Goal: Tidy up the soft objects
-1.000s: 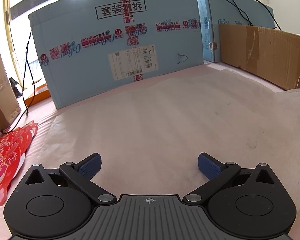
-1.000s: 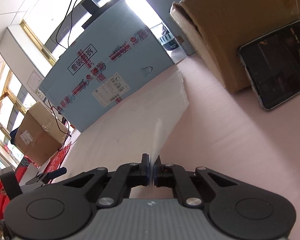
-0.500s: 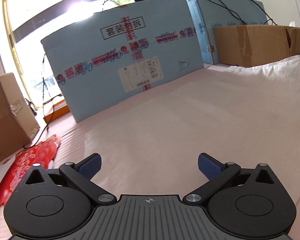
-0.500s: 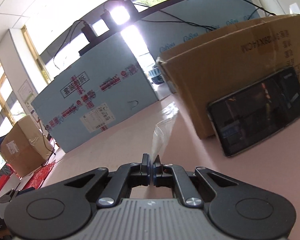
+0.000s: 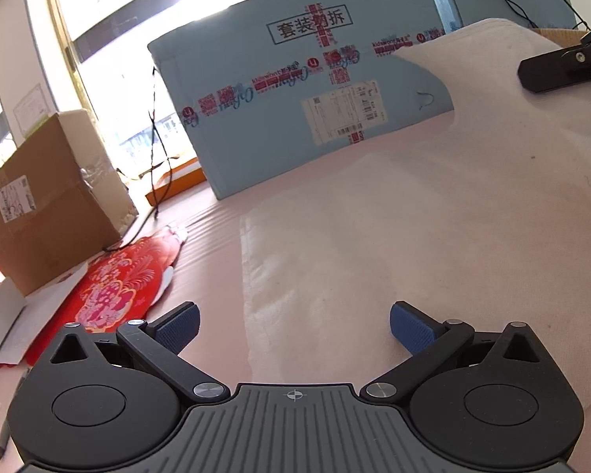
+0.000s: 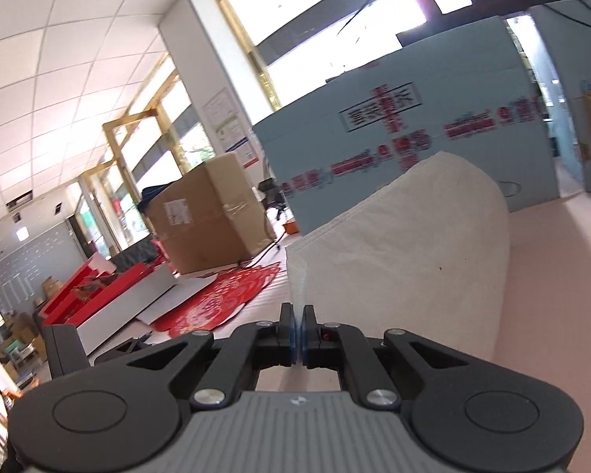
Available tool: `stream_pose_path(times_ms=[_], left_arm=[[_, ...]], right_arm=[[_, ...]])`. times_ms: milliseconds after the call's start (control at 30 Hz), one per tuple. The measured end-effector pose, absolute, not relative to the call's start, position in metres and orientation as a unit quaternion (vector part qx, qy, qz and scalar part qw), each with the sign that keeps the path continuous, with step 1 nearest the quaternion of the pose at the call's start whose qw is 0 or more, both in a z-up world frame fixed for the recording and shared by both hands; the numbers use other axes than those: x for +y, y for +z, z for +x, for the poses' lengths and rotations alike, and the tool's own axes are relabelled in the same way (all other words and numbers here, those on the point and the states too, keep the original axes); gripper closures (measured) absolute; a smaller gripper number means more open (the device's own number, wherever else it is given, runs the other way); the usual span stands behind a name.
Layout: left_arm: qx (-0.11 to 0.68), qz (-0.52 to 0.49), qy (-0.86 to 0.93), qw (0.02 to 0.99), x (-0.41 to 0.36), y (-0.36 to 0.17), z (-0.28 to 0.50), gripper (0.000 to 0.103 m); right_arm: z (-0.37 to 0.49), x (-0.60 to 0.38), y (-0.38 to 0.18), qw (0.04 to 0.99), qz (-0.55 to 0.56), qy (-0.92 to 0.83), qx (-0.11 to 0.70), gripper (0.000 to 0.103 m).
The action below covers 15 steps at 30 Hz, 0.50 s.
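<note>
A large white cloth (image 5: 394, 213) lies spread on the pink table, its right part lifted into a tall fold. My left gripper (image 5: 293, 325) hovers low over the cloth's near left part, open, with nothing between its blue pads. In the right wrist view my right gripper (image 6: 297, 331) is shut on the cloth's edge, and the raised cloth (image 6: 406, 260) billows up in front of it. Part of the right gripper (image 5: 563, 63) shows at the upper right of the left wrist view, high above the table.
A big light-blue carton (image 5: 307, 94) stands along the table's back. A brown cardboard box (image 5: 47, 205) sits at the left, with a red patterned sheet (image 5: 118, 283) and a black cable (image 5: 157, 149) beside it. Red and white boxes (image 6: 110, 295) lie further left.
My right gripper has lifted the cloth edge high and swung left, so the cloth now folds up over itself. The left gripper has shifted toward the cloth's left edge, still open.
</note>
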<state>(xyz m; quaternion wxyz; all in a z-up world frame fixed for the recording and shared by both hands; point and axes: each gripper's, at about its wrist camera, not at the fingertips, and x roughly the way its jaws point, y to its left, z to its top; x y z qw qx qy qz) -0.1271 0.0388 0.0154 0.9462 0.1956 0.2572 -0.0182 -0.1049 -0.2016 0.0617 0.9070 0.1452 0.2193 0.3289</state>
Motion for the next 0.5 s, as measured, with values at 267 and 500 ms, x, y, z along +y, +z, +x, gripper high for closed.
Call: stream_pose_path(times_ms=[267, 500], left_arm=[[0.28, 0.162, 0.044, 0.945, 0.08, 0.011, -0.144, 0.0], [0.272, 0.146, 0.046, 0.95, 0.089, 0.011, -0.151, 0.0]], right_arm=[[-0.089, -0.13, 0.05, 0.865, 0.111, 0.407, 0.27, 0.1], [-0.092, -0.087, 0.034, 0.84, 0.07, 0.439, 0.31, 0.1]])
